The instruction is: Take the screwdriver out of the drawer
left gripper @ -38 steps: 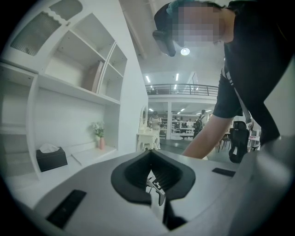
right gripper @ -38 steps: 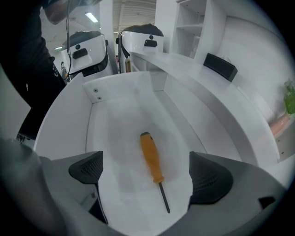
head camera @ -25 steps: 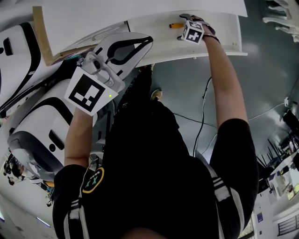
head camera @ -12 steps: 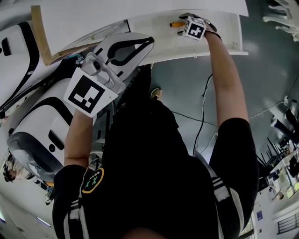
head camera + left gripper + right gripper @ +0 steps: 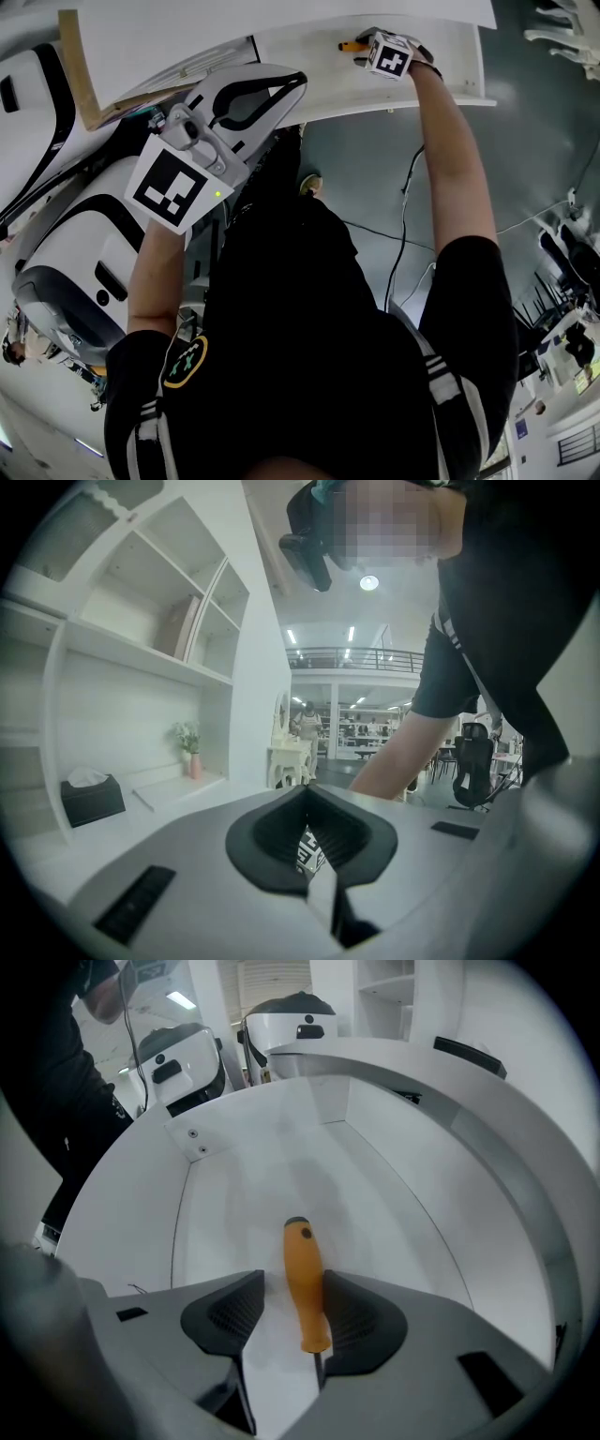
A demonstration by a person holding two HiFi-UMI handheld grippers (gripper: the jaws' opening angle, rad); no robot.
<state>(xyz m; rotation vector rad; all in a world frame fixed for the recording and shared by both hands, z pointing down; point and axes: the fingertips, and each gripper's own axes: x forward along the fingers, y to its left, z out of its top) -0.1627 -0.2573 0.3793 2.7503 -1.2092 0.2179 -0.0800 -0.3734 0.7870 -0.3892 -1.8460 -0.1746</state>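
Observation:
An orange-handled screwdriver [image 5: 305,1288] lies on the floor of the open white drawer [image 5: 281,1176]. My right gripper [image 5: 292,1281] points steeply down over it, and its jaws are closing with the handle between them. The handle rests against the right-hand pad [image 5: 361,1316], and a gap remains at the left-hand pad. In the head view the screwdriver [image 5: 352,44] shows just left of the right gripper [image 5: 366,49] inside the drawer [image 5: 450,75]. My left gripper [image 5: 298,82] is held about level in front of the drawer's near edge, shut and holding nothing [image 5: 307,794].
White machine housings [image 5: 75,253] stand at the left, by a wooden strip [image 5: 80,66]. A cable [image 5: 408,216] runs over the grey floor under the drawer. The left gripper view shows white shelves with a black tissue box [image 5: 92,799] and a small plant [image 5: 190,747].

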